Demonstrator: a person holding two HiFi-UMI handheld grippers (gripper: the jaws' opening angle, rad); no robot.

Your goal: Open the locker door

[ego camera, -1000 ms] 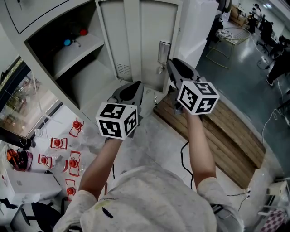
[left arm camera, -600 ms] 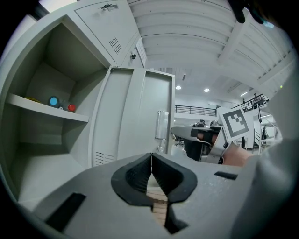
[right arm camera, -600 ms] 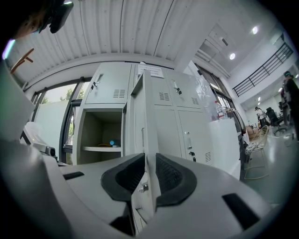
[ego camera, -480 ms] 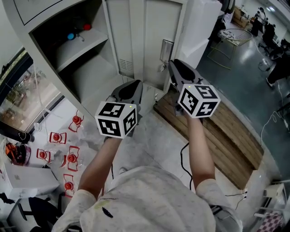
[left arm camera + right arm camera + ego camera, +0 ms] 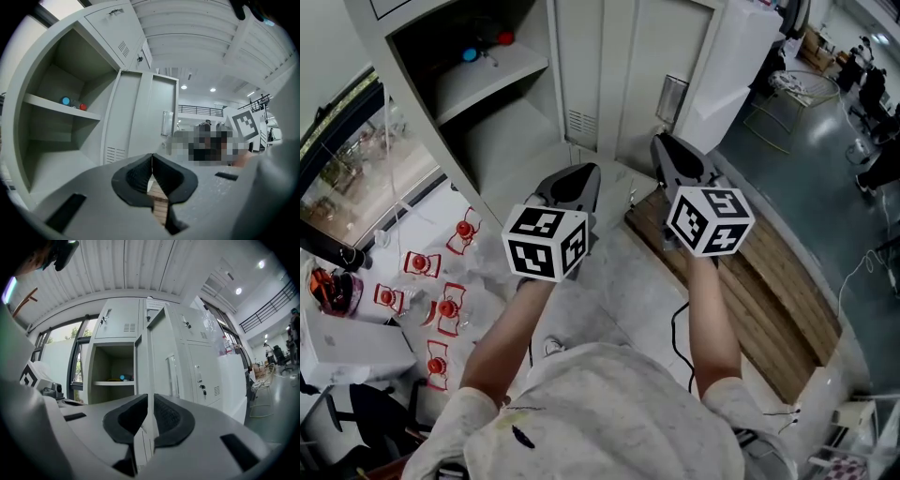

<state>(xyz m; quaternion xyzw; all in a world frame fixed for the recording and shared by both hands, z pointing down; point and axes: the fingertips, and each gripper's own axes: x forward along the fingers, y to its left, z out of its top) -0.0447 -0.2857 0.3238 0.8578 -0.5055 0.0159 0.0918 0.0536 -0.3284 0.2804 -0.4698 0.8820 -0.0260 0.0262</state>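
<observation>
The grey locker door (image 5: 614,75) stands swung open, its latch plate (image 5: 672,97) on the inner face. The open compartment (image 5: 492,122) has a shelf with a blue thing (image 5: 469,54) and a red thing (image 5: 504,39) on it. My left gripper (image 5: 587,174) is shut and empty, and points at the locker's foot. My right gripper (image 5: 660,144) hangs just below the latch plate. Its jaws are closing to a narrow slit with nothing held. In the right gripper view the door's edge (image 5: 151,352) lines up with the gripper (image 5: 150,401) but lies beyond it. In the left gripper view the door (image 5: 140,117) rises behind the left gripper (image 5: 151,159).
A wooden plank platform (image 5: 773,272) runs along the floor on the right. Several red and white items (image 5: 441,314) lie on the floor at left, beside a white box (image 5: 347,345). A black cable (image 5: 678,328) trails under my right arm. More closed lockers (image 5: 201,362) stand to the right.
The head view has swung, so the locker sits further right in the picture. Both grippers keep about the same places before the open door. The right gripper's tip is a little lower below the latch plate.
</observation>
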